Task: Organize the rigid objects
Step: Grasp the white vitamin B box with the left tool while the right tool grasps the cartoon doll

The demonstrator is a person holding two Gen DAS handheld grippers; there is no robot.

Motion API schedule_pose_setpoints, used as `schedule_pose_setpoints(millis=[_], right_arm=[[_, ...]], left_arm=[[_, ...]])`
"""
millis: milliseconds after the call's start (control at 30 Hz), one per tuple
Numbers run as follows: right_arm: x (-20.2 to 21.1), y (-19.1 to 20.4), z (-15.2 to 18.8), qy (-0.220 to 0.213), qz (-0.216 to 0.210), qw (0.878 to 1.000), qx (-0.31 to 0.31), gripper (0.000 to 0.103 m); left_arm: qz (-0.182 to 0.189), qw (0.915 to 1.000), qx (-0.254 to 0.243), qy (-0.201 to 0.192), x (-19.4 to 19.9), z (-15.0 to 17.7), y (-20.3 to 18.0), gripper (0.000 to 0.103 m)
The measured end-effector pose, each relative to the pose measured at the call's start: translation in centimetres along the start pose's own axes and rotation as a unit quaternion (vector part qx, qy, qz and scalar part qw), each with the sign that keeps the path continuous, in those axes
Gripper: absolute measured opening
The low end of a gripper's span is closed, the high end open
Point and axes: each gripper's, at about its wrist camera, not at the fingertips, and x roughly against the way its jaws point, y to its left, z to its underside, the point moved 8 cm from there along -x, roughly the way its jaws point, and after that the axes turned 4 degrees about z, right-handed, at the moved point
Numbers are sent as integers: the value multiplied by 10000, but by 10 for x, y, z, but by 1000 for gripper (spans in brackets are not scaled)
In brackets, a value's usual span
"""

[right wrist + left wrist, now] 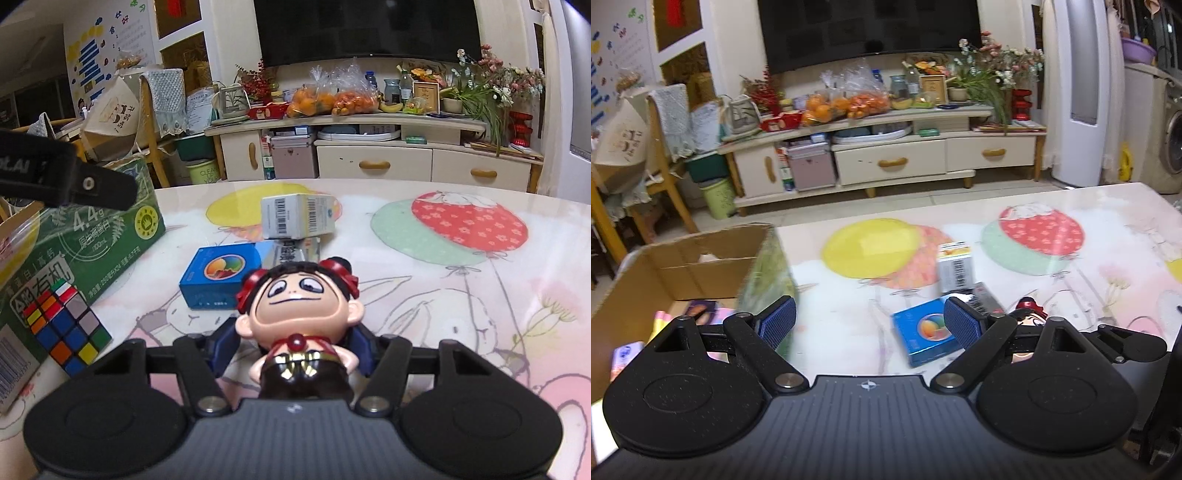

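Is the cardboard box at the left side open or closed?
Open. In the left wrist view the cardboard box has its flaps up, and colourful items lie visible on its bottom.

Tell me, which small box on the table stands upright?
The white barcoded box stands upright; the blue box with the colourful circle lies flat in front of it.

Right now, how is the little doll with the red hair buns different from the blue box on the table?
The doll is rounded, with a big head and red buns; the blue box is flat-sided with square corners. The doll sits between the pads of the right gripper; the blue box lies free on the table. The doll wears red, black and gold; the blue box carries a round colourful picture. Both are hard things not yet in the cardboard box.
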Motion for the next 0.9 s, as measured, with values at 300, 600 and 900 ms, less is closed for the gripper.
schedule_pose_setpoints(millis=[300, 600, 900], right_arm=[[16, -36, -3, -80, 319, 9994, -111, 62], [14, -58, 4, 48, 352, 9989, -311, 62], [13, -72, 3, 65, 280, 9979, -584, 62]], left_arm=[[512, 9987, -11, -44, -28, -8, -38, 103], [158, 9997, -84, 191, -94, -16, -70, 103], [-37, 9987, 159, 488, -159, -30, -73, 96]])
